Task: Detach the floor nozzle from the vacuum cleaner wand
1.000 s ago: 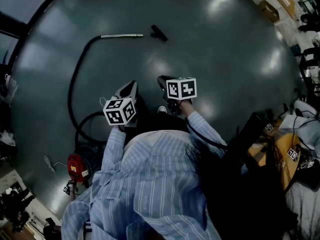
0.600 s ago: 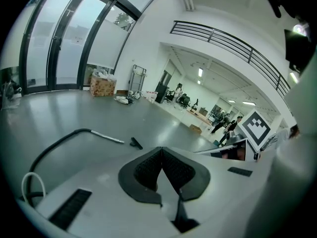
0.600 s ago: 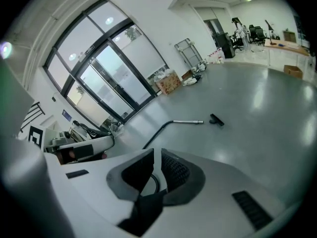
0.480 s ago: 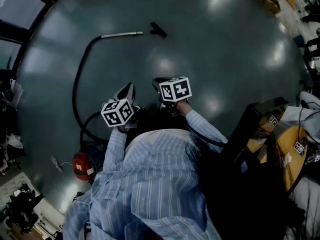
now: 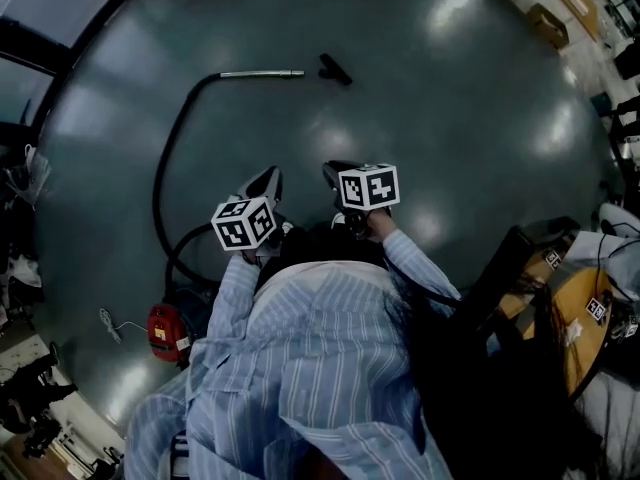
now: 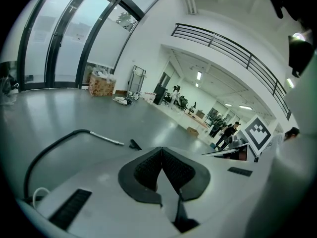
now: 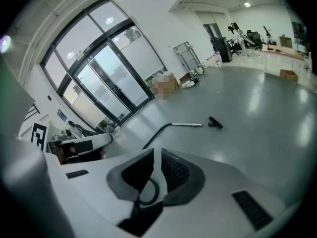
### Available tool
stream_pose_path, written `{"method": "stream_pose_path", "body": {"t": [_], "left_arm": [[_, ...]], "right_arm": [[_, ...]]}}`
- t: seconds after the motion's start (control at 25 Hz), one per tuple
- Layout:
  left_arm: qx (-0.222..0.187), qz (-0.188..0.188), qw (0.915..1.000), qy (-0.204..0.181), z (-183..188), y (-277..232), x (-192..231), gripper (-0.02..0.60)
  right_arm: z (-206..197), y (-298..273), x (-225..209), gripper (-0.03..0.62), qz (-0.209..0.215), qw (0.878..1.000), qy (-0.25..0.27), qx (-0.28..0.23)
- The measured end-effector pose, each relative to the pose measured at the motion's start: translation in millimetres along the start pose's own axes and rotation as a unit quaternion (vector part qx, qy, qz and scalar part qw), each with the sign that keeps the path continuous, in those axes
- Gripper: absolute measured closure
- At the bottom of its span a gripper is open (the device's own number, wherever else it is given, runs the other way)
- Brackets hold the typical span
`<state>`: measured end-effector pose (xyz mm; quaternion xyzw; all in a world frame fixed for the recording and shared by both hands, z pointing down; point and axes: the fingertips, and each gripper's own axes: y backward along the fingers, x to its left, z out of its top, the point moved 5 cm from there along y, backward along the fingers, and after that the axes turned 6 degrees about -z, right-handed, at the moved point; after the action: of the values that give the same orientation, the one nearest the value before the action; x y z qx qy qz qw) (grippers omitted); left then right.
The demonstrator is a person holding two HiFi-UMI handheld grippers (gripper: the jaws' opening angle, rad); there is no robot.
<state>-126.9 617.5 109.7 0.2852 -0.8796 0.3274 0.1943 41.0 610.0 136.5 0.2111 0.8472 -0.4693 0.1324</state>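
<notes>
The red vacuum canister sits on the grey floor, well below and to the left of the metal wand, close by the person's striped sleeve. A black hose curves up from the canister and joins the wand's left end. The wand itself lies flat on the floor with its free end to the right.

Nearer the person than the wand, the left gripper hangs in the air above the floor. Its jaws meet at the tips and there is nothing between them.

The black floor nozzle lies just past the wand's right end. It is off the wand, with a short strip of bare floor between the two.

Nearer the person than the wand's right end, and level with the left gripper, is the right gripper. Its jaws stand a narrow slit apart and the pads grip nothing. A dark ring shows low in the gap, and I cannot tell what it is.

Far to the right of the wand, a cardboard box sits near the floor's edge.
</notes>
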Motion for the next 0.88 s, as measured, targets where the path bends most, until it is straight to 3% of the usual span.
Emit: {"method": "stream_pose_path", "body": {"t": [0.4, 0.88], "left_arm": [[0.002, -0.032, 0.9994, -0.007, 13.0, 16.9, 29.1, 0.574], [0.020, -0.044, 0.9984, -0.030, 15.5, 26.0, 39.4, 0.574]], "right_arm": [[-2.2, -10.5, 32.5, 0.542, -0.029, 1.000, -0.003, -0.008], [-2.6, -23.0, 54.2, 0.545, -0.002, 1.000, 0.001, -0.021]]}}
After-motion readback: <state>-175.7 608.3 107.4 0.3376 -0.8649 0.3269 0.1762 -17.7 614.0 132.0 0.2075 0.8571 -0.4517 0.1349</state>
